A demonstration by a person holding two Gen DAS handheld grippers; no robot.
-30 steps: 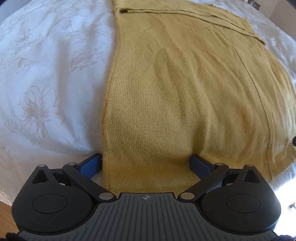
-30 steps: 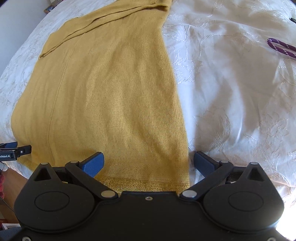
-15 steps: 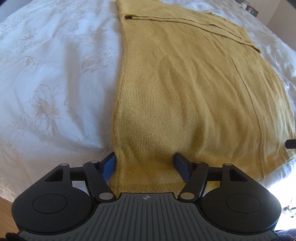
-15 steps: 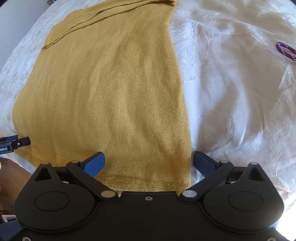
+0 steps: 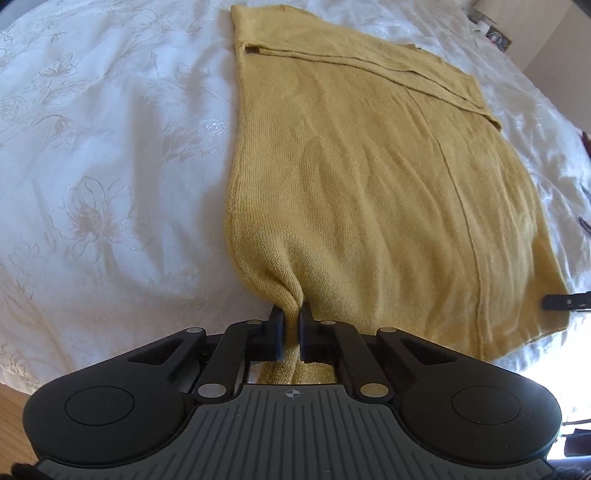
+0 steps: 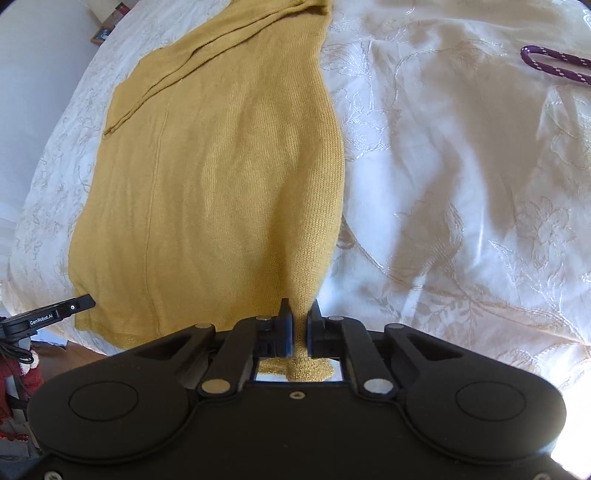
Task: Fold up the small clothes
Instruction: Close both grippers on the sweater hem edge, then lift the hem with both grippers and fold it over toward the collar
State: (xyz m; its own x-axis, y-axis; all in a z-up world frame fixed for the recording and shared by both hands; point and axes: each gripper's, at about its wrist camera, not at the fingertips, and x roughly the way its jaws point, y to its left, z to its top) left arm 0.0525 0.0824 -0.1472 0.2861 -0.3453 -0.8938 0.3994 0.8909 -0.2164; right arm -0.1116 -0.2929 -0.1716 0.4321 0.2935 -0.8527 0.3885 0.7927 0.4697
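A mustard-yellow knitted garment (image 5: 369, 177) lies spread flat on a white bedspread, its sleeve folded across the far end. My left gripper (image 5: 291, 314) is shut on the garment's near hem at its left corner, and the knit bunches into a ridge between the pads. In the right wrist view the same garment (image 6: 229, 177) stretches away, and my right gripper (image 6: 301, 310) is shut on the near hem at its right corner. Each gripper's tip shows at the edge of the other's view: the right one (image 5: 565, 301) and the left one (image 6: 55, 314).
The white embroidered bedspread (image 5: 92, 184) spreads wide on both sides of the garment. A purple patterned cord (image 6: 554, 64) lies on it at the far right. Wooden floor (image 5: 11, 410) shows below the bed's near edge, and small items (image 6: 107, 31) stand by the far wall.
Both grippers have gone from wide open around the hem to shut on it. The pinched corners have lifted a little and the knit now puckers at each grip.
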